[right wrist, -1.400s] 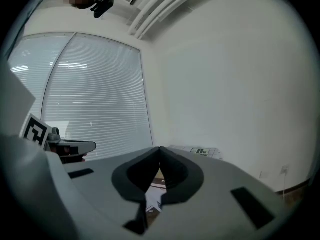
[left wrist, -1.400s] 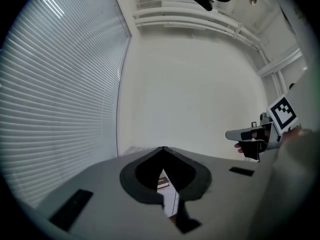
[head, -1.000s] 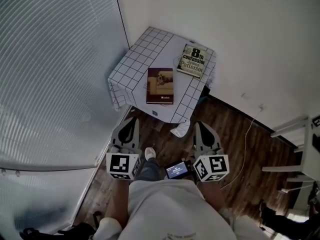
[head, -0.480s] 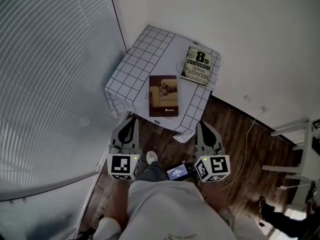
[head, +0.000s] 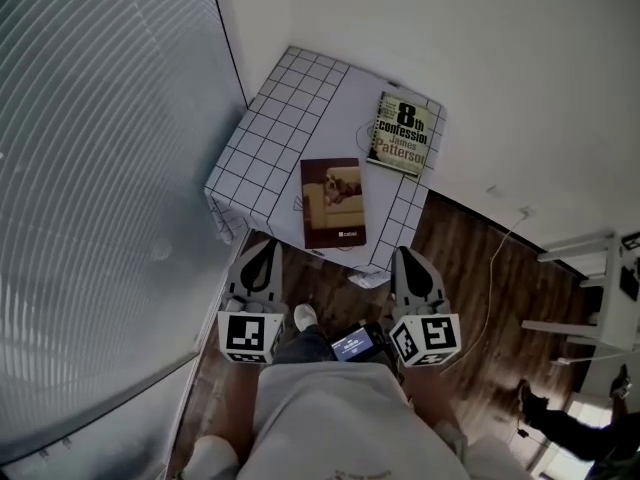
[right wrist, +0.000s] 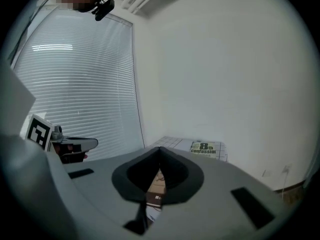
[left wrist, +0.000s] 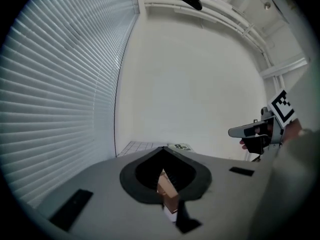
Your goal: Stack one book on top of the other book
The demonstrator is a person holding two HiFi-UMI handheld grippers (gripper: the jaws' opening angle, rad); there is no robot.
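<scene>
Two books lie flat and apart on a small table with a white grid cloth [head: 270, 138]. A dark red book with a tan picture [head: 333, 202] lies near the table's front edge. A pale green book with black title print [head: 402, 134] lies at the far right corner, also seen in the right gripper view [right wrist: 205, 147]. My left gripper [head: 263, 255] is shut and empty, just short of the table's front left. My right gripper [head: 408, 260] is shut and empty, in front of the table's right corner. Through the closed jaws a strip of the red book shows [left wrist: 167, 191] [right wrist: 156, 185].
A window blind [head: 100, 168] fills the left side and a white wall [head: 500, 78] stands behind the table. The floor is dark wood [head: 470, 298] with a white cable [head: 495, 268] on it. A white shelf frame [head: 590, 318] stands at the right.
Both grippers have come forward toward the table, keeping shut. The table and both books now lie closer and lower in the head view.
</scene>
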